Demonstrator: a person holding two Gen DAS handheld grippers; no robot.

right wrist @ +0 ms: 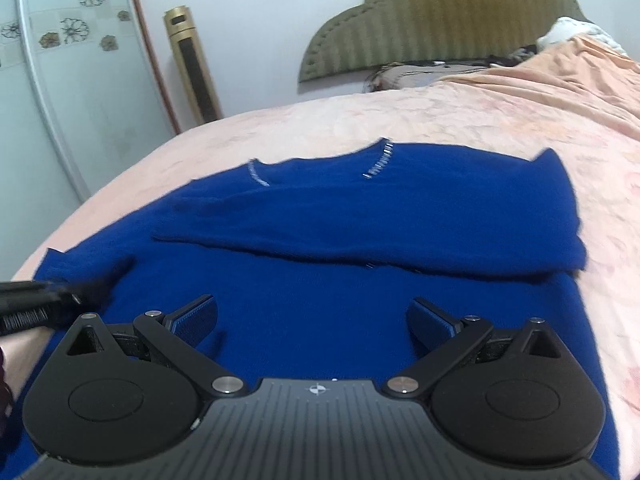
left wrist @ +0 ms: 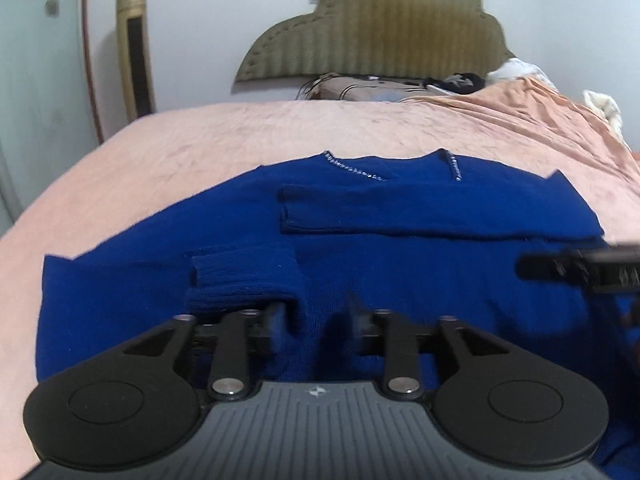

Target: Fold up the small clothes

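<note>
Where the two views overlap, the notes below run from biggest to smallest.

Bed point(left wrist: 224, 140): pink-peach cover, wrinkled, fills both views; it carries the garment.
Headboard point(left wrist: 372, 36): olive, ribbed, scalloped outline, against a pale wall at the far end of the bed.
Pillow point(left wrist: 360, 90): tan, at the foot of the headboard; dark and white items lie near it to the right, too small to identify.
Tower fan point(right wrist: 192, 64): gold, upright on the floor beside the bed, near a white door with flower decals.
Sweater point(left wrist: 400, 280): deep blue knit, spread flat on the near part of the bed, neckline with a beaded silver trim toward the headboard.
Right sleeve point(left wrist: 420, 212): folded across the chest, lying flat, cuff pointing left in the left wrist view.
Left sleeve cuff point(left wrist: 244, 276): ribbed, folded in over the body, bunched just ahead of the left tool.
Left tool point(left wrist: 318, 320): fingers partly apart, low over the sweater body; one finger sits beside the cuff, nothing pressed between the pads. Blurred.
Right tool point(right wrist: 312, 320): fingers spread wide, blue pads visible, over the sweater's lower body, gripping nothing.
Cross-view: each tool's tip shows at the edge of the other's view.
</note>
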